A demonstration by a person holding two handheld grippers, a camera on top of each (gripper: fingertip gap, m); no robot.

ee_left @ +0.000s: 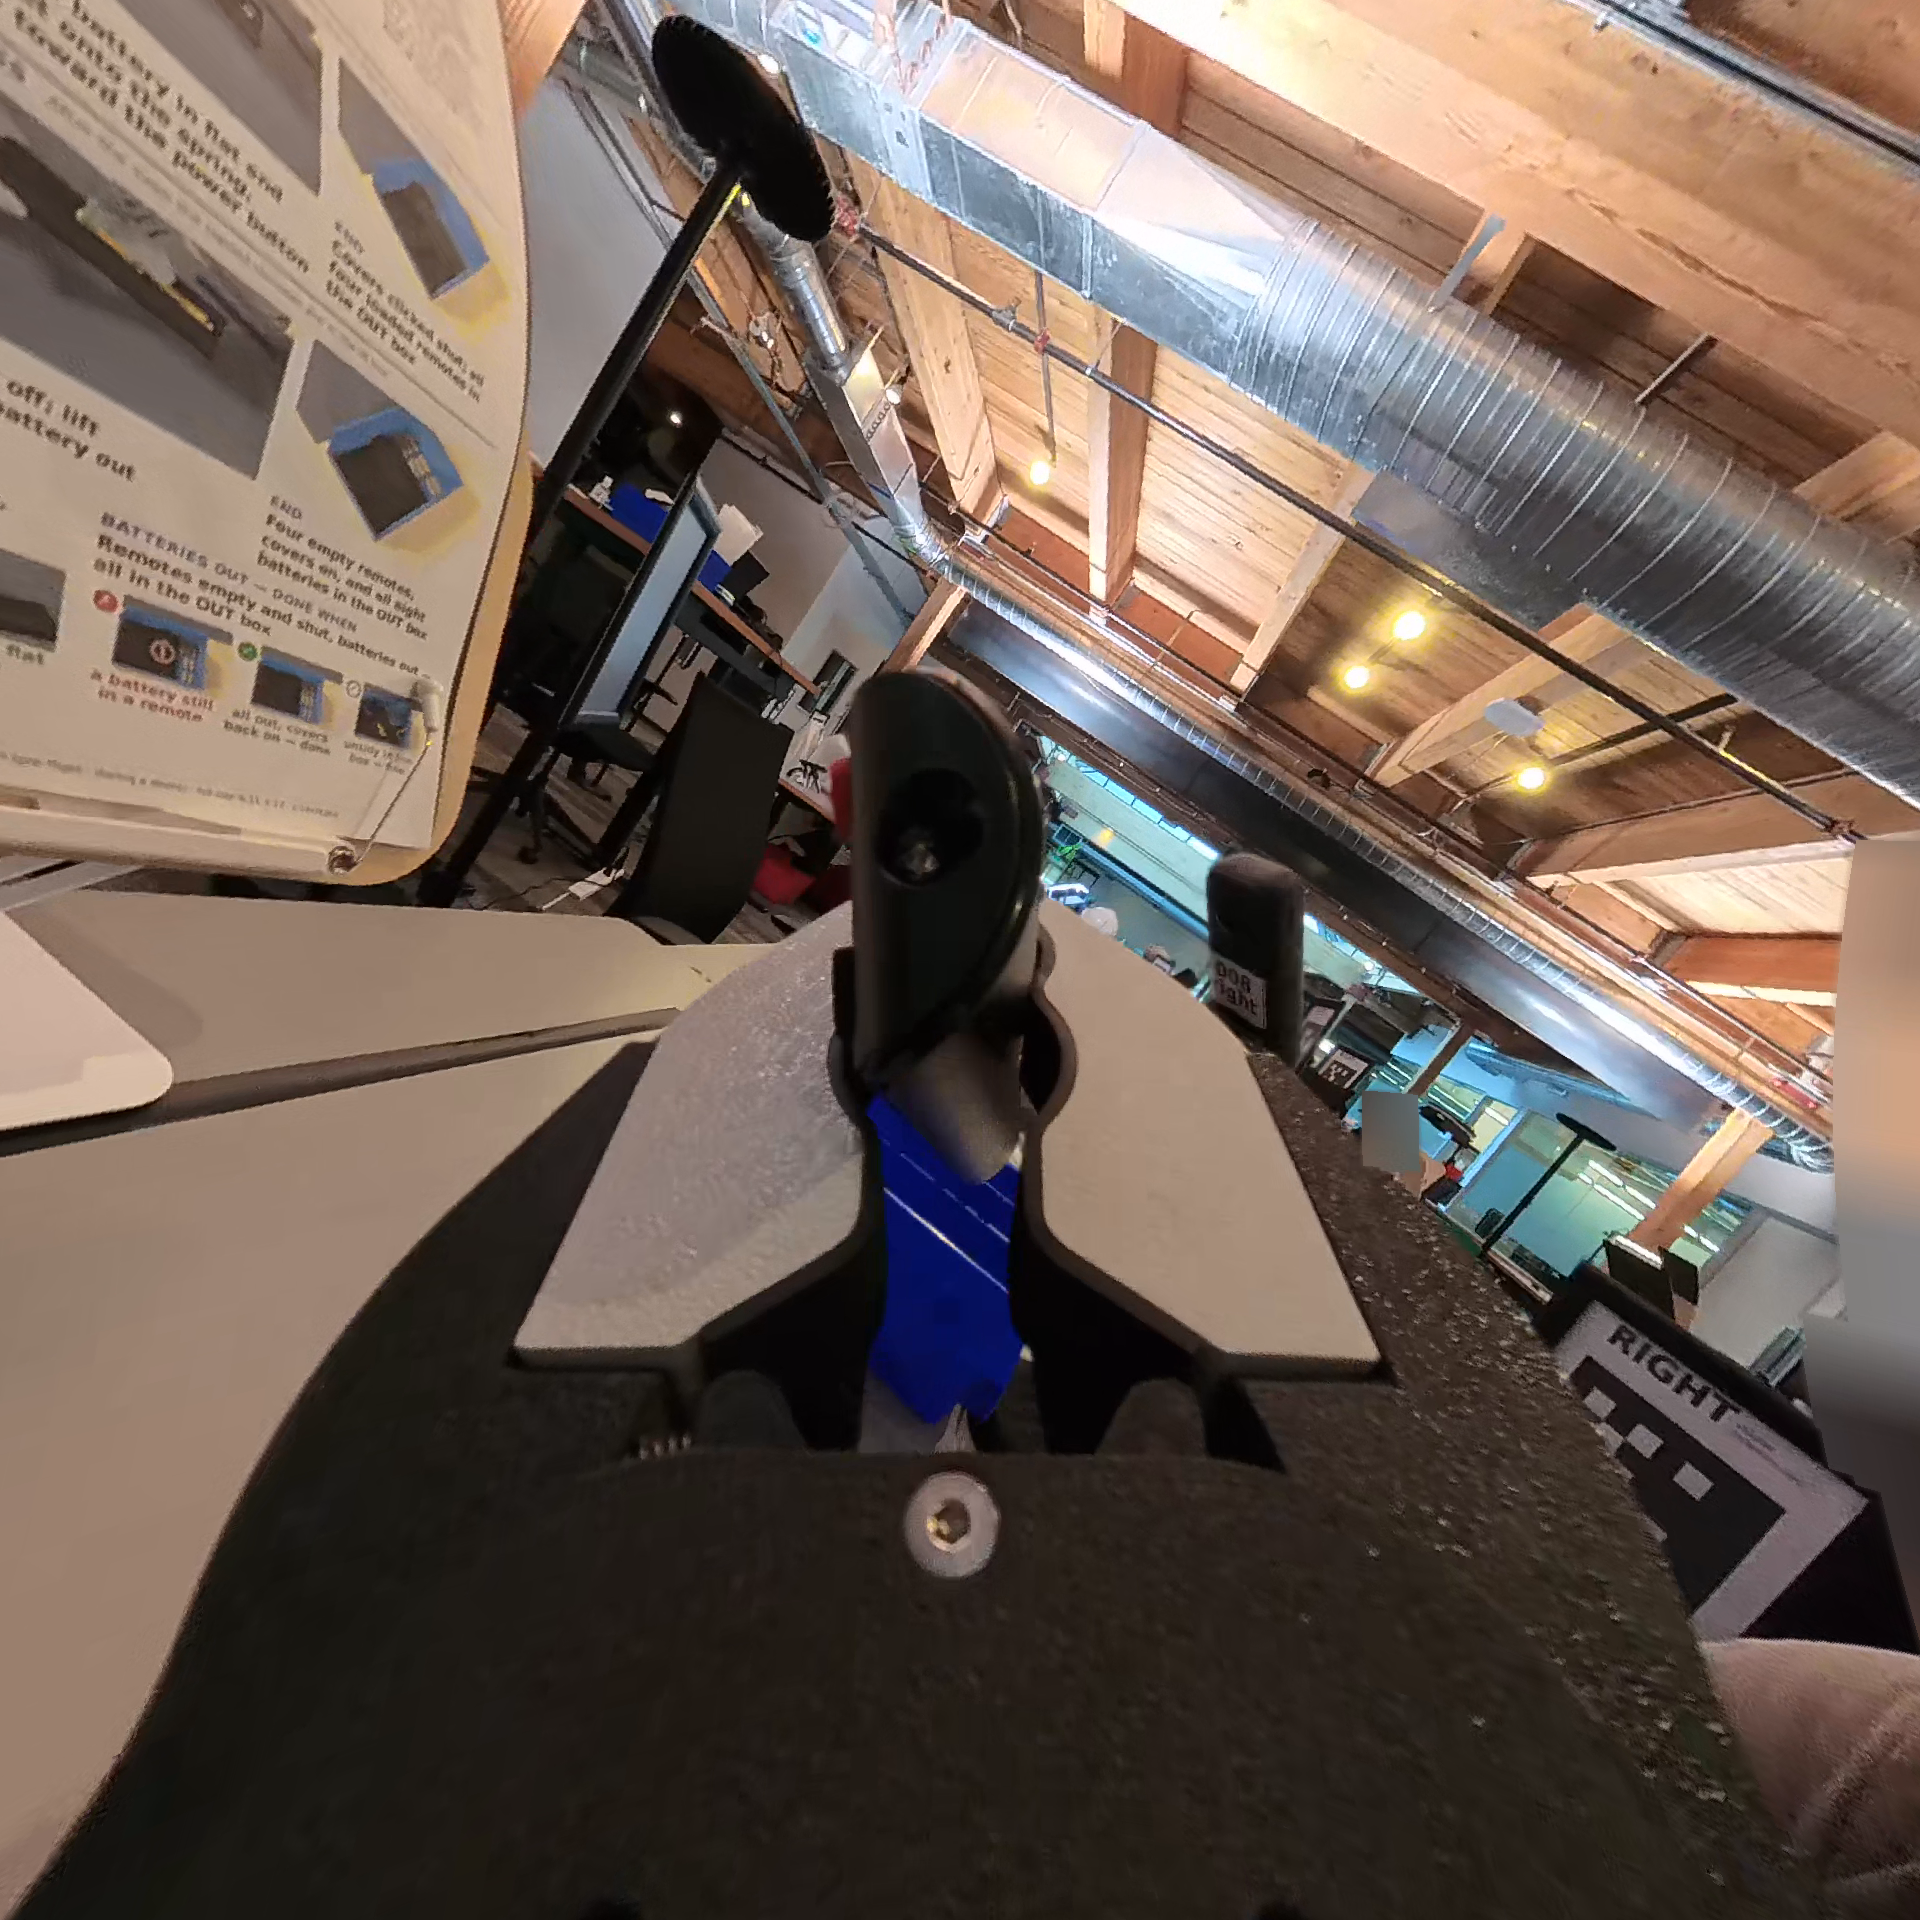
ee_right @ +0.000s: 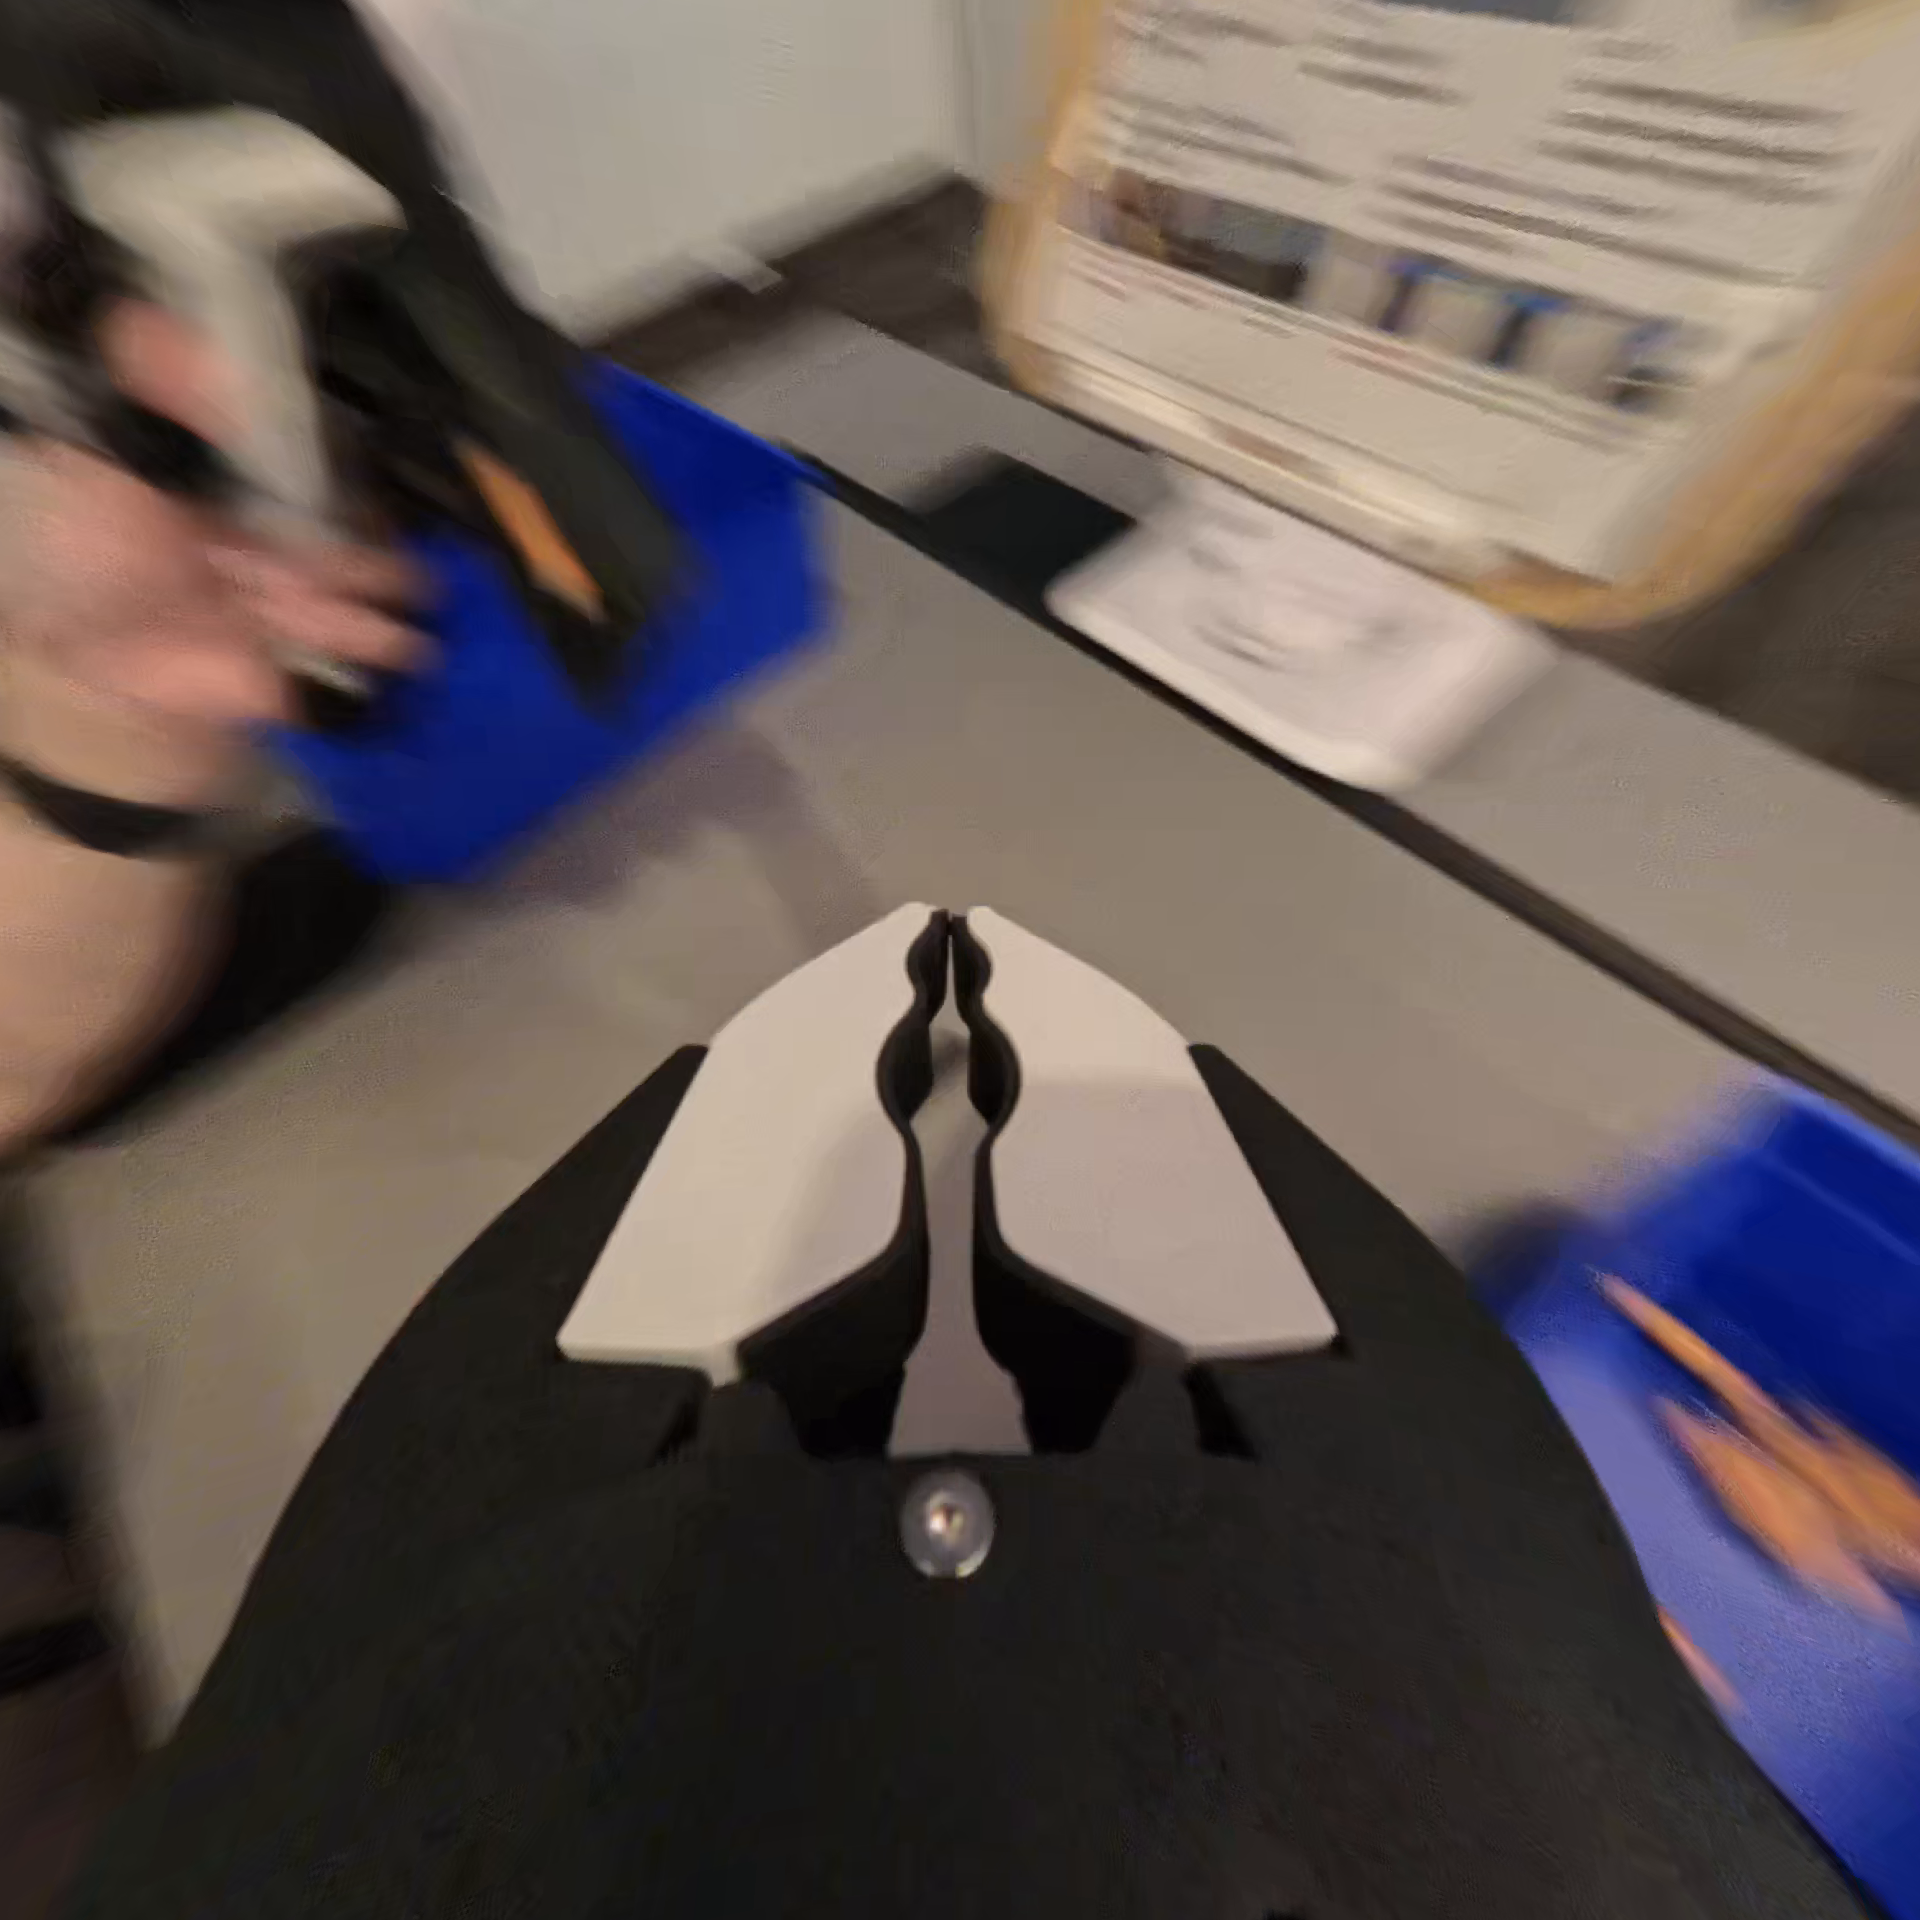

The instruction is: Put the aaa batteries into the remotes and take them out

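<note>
Progress looks early: the left gripper (ee_left: 940,997) clamps a black teardrop-shaped plastic remote (ee_left: 935,862), while the right gripper (ee_right: 951,925) is closed and empty above the grey desk (ee_right: 1039,810).

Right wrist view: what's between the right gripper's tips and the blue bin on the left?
Only bare grey tabletop with a faint shadow lies between the shut right gripper and the blue bin. The right wrist view shows it, though blurred.

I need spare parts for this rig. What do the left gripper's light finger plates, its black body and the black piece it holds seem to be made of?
Finger plates: probably matte printed plastic, with a fine grainy surface. Black body: rougher, speckled matte, likely printed plastic too. Black piece in the left gripper: smooth semi-gloss, probably moulded plastic, with a soft sheen along its rounded edge.
</note>
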